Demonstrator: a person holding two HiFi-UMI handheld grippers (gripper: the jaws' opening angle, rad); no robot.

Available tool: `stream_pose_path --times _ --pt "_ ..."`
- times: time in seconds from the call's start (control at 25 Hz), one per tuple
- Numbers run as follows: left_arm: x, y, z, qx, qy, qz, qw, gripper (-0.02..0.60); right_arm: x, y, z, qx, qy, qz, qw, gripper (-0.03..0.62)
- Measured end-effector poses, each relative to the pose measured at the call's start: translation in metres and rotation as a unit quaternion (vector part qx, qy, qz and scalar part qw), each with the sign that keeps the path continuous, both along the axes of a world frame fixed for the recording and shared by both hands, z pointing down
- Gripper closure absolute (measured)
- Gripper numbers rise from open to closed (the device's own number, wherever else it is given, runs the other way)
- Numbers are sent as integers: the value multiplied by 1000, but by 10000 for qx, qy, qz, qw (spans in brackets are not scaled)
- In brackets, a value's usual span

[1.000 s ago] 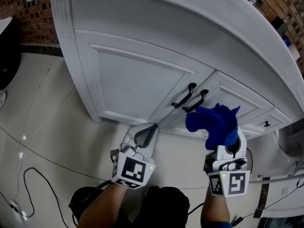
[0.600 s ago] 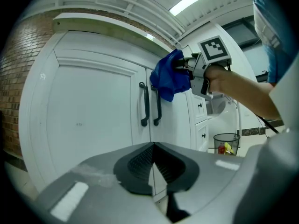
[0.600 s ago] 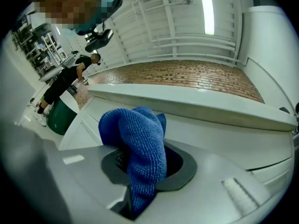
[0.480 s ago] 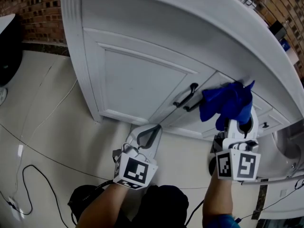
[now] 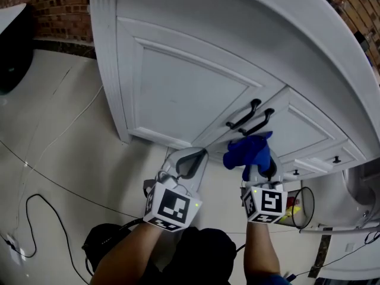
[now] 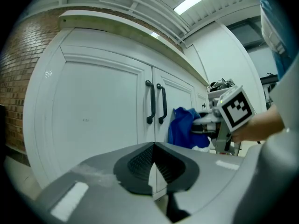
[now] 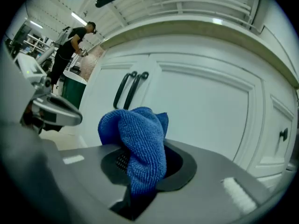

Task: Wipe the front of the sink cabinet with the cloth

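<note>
The sink cabinet [image 5: 178, 94] is white, with a pair of black handles [image 5: 252, 118] where its two doors meet. Those handles serve as the landmark here.

The right gripper [image 7: 142, 160] has its jaws closed on the blue cloth [image 7: 138, 136]. The lower part of the cloth is pinched in the slot between the pads. The rest bunches up above and ahead of the fingertips, towards the right-hand door. In the head view the cloth [image 5: 246, 152] sits just below the handles, in front of the bottom edge of the doors. Whether it touches the door cannot be told.

The left gripper [image 6: 154, 148] has its jaws pressed together with nothing between them. It is held below and left of the handles, near the foot of the left-hand door and apart from the cloth.

A small black knob [image 7: 282, 134] sits on a narrow front well right of the handles. A wire basket [image 5: 300, 208] stands on the floor below and right of them.
</note>
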State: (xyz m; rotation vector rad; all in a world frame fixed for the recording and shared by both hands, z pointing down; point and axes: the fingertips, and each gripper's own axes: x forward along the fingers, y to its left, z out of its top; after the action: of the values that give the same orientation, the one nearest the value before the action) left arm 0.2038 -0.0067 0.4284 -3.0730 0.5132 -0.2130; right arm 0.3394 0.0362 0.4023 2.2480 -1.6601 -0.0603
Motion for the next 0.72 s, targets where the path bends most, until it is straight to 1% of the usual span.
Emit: stream_pose_path --times 0.12,0.24,0.4,0.52,0.72 --pt "0 -1 2 -53 -15 -17 10000 577 1 -1 46 -415 -252 19 9988 516" --pt "-1 -2 4 -84 -41 -25 10000 577 2 -6 85 -718 -481 75 9962 516" --pt "2 2 18 -331 -269 111 9990 577 4 -13 132 -1143 -755 173 9904 516" --pt "3 4 25 -437 -403 175 9981 577 2 -16 160 -1415 -879 208 9858 516" --pt "5 6 27 -449 -464 227 9977 577 4 -16 188 -1694 -1044 277 9796 516"
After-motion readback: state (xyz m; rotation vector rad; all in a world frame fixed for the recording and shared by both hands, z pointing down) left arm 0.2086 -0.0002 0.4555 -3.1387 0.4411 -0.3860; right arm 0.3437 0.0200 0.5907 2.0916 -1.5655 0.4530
